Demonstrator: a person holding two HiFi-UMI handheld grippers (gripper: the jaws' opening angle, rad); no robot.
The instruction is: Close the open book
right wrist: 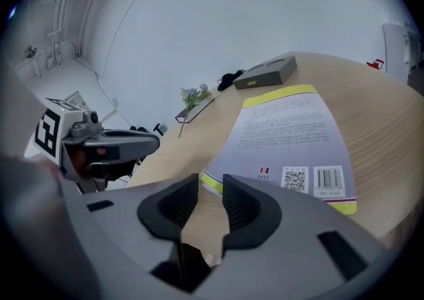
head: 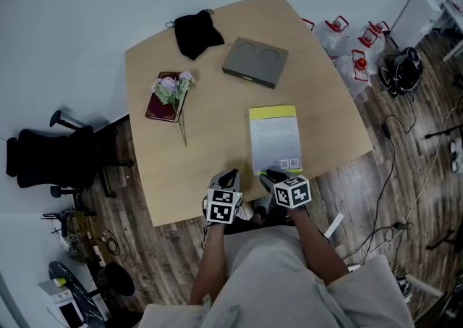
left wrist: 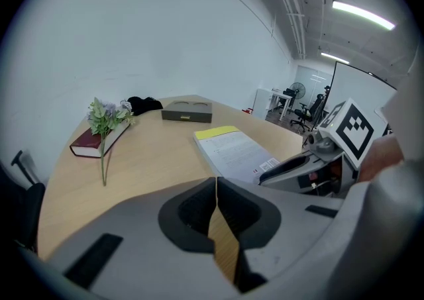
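Note:
The book (head: 275,138) lies closed and flat on the wooden table (head: 210,138), back cover up, pale with a yellow band at its far end and barcodes at the near end. It shows in the left gripper view (left wrist: 232,150) and fills the right gripper view (right wrist: 288,136). My right gripper (head: 271,174) hovers at the book's near left corner, jaws parted with nothing between them (right wrist: 211,183). My left gripper (head: 230,174) stays over bare table left of the book, jaws shut and empty (left wrist: 216,183).
A dark red book (head: 163,98) with a sprig of flowers (head: 173,87) lies at the table's left. A black cloth (head: 197,33) and a grey box (head: 255,62) sit at the far side. A black chair (head: 43,156) stands left; clear jugs (head: 347,44) sit on the floor right.

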